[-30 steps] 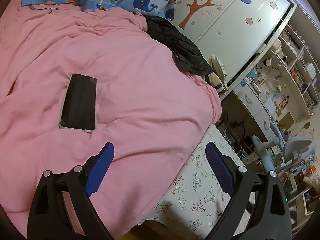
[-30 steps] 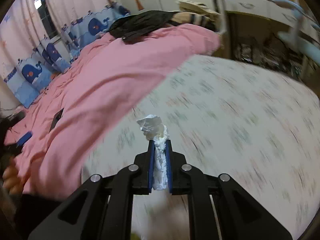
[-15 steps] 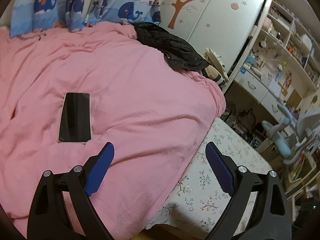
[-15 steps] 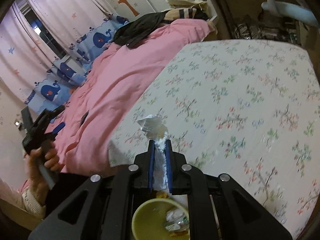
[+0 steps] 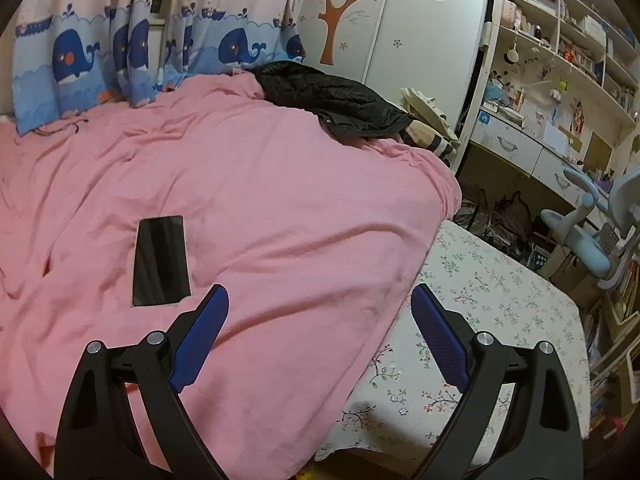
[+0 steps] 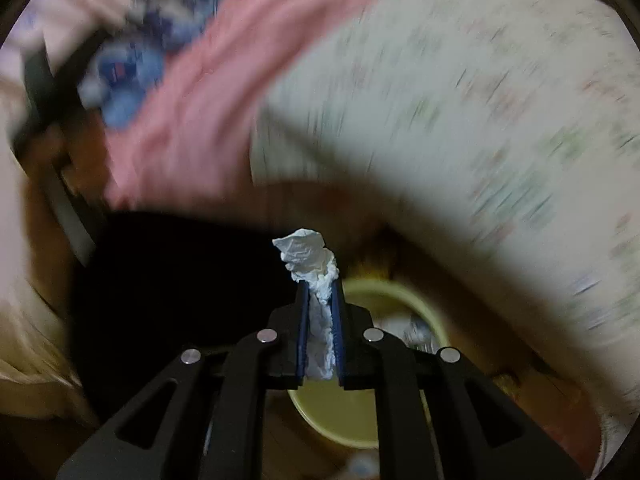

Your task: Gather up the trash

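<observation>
My right gripper [image 6: 319,286] is shut on a crumpled white tissue [image 6: 310,258] whose top sticks out past the fingertips. Right under and behind it stands a yellow-green bin [image 6: 394,300] on the floor, with some scraps inside. The right wrist view is blurred by motion. My left gripper [image 5: 320,304] stands wide open over the pink blanket [image 5: 260,200], with nothing between its blue pads [image 5: 202,330].
A black phone [image 5: 160,260] lies on the blanket left of the left gripper. A black jacket [image 5: 332,104] is at the bed's far end. The floral sheet [image 5: 480,300] covers the bed's near corner; a desk, shelves and a blue chair [image 5: 592,232] stand on the right.
My right gripper has tipped down with the tissue, from over the floral sheet to above the bin. The left gripper has rolled and drawn back a little, still open.
</observation>
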A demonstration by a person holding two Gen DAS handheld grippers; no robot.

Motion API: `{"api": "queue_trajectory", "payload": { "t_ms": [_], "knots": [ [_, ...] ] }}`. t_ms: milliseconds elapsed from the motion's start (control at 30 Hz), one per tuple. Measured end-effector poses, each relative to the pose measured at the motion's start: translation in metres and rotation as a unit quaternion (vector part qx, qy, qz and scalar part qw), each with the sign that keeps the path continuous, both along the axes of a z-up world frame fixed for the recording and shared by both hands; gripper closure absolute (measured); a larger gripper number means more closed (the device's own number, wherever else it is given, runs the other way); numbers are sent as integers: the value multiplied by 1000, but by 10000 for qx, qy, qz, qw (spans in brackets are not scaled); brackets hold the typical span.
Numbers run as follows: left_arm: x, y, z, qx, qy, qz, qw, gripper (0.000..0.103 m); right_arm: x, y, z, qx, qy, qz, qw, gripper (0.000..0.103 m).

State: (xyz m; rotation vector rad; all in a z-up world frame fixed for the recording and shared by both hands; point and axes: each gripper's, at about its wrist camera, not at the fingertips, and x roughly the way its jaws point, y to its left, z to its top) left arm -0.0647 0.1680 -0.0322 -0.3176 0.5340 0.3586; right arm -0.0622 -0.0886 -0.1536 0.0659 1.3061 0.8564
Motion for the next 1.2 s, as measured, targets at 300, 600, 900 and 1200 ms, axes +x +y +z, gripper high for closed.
{"api": "queue_trajectory", "payload": {
  "t_ms": [300,600,900,1200],
  "knots": [
    [-4,-6,2,171,-3,1,9999,14,-29,35,-68,-945,553,526,9926,72],
    [-9,-13,4,379,19,-35,9993,14,-19,6,-23,-896,-148,-141,9958,48],
    [-8,-1,1,311,52,-1,9995,14,-8,-35,37,-480,-894,-1019,9896,43],
    [-7,18,-9,-559,67,20,9984,14,3,-66,64,-160,-1174,-1678,9787,40]
  ]
}}
